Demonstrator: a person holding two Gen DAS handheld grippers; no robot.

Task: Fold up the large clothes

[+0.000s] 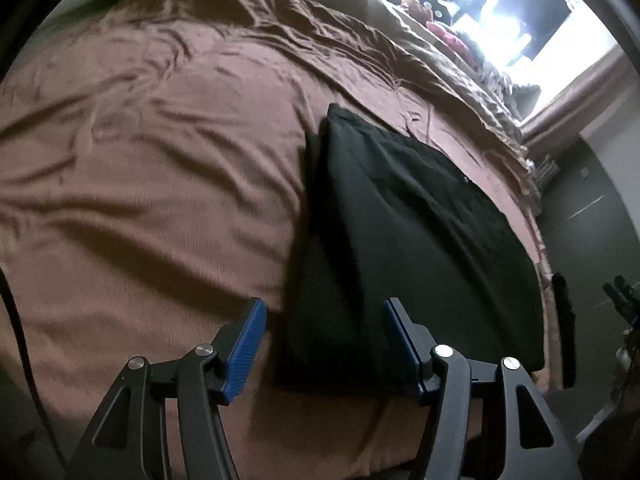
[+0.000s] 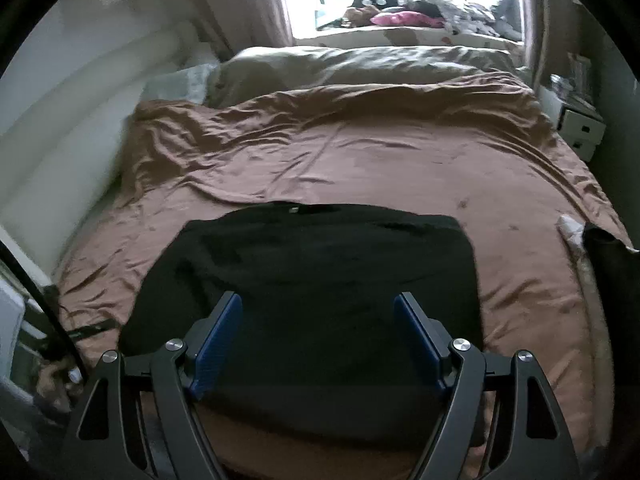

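A black garment [image 1: 416, 240] lies folded into a rough rectangle on the brown bedspread [image 1: 160, 184], near the bed's front edge. It also shows in the right wrist view [image 2: 320, 272] with a small label at its far edge. My left gripper [image 1: 324, 328] is open and empty, hovering over the garment's near left side. My right gripper [image 2: 318, 328] is open and empty, above the garment's near middle. Neither touches the cloth.
The brown bedspread [image 2: 400, 152] is wrinkled, with pillows [image 2: 360, 64] at the far end below a bright window. A white wall [image 2: 60, 140] runs along the left. A white nightstand [image 2: 580, 128] stands at the right. Dark floor [image 1: 592, 216] lies beyond the bed's edge.
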